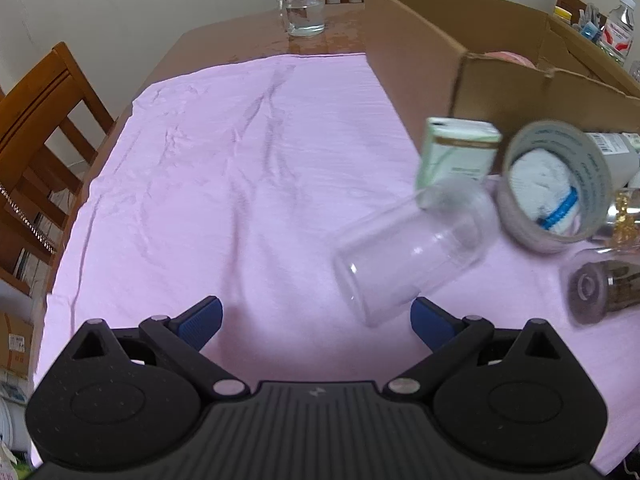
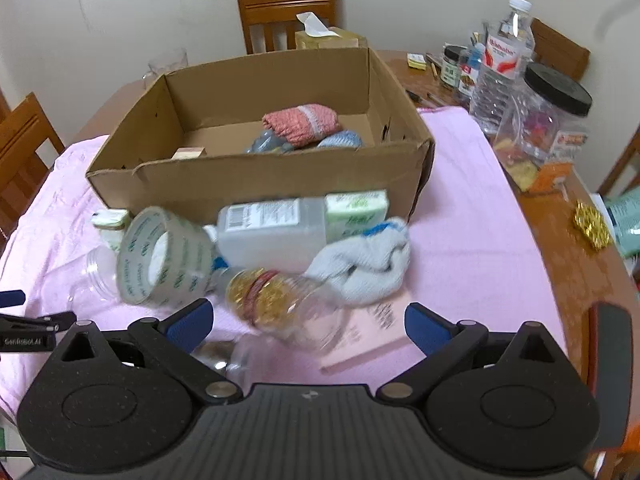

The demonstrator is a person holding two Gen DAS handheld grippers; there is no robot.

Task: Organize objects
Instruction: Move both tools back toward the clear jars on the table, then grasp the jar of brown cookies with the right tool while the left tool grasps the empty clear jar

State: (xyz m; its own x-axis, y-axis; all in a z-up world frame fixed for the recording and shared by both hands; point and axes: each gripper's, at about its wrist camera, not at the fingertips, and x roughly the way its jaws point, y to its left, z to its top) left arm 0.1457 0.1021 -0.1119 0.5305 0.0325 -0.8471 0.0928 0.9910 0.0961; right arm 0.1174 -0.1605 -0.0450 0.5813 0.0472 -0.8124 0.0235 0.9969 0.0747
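A cardboard box (image 2: 256, 184) stands on the pink cloth and holds rolled socks (image 2: 302, 122). In front of it lie a tape roll (image 2: 168, 256), a white bottle (image 2: 276, 224), a green carton (image 2: 356, 210), a white sock (image 2: 364, 264) and a jar of gold bits (image 2: 280, 300). My right gripper (image 2: 308, 326) is open, just short of that jar. In the left wrist view an empty clear jar (image 1: 416, 248) lies on its side; my left gripper (image 1: 316, 320) is open, its right finger beside the jar's mouth. The tape roll (image 1: 556, 184) and a small green box (image 1: 456, 152) sit behind it.
A glass mug of water (image 1: 302, 6) stands at the table's far edge. Bottles and a black-lidded jar (image 2: 548, 112) crowd the table's right side. Wooden chairs (image 1: 36, 120) surround the table. A dark spice jar (image 1: 600, 288) lies at the right. A pink notepad (image 2: 368, 340) lies under the right gripper.
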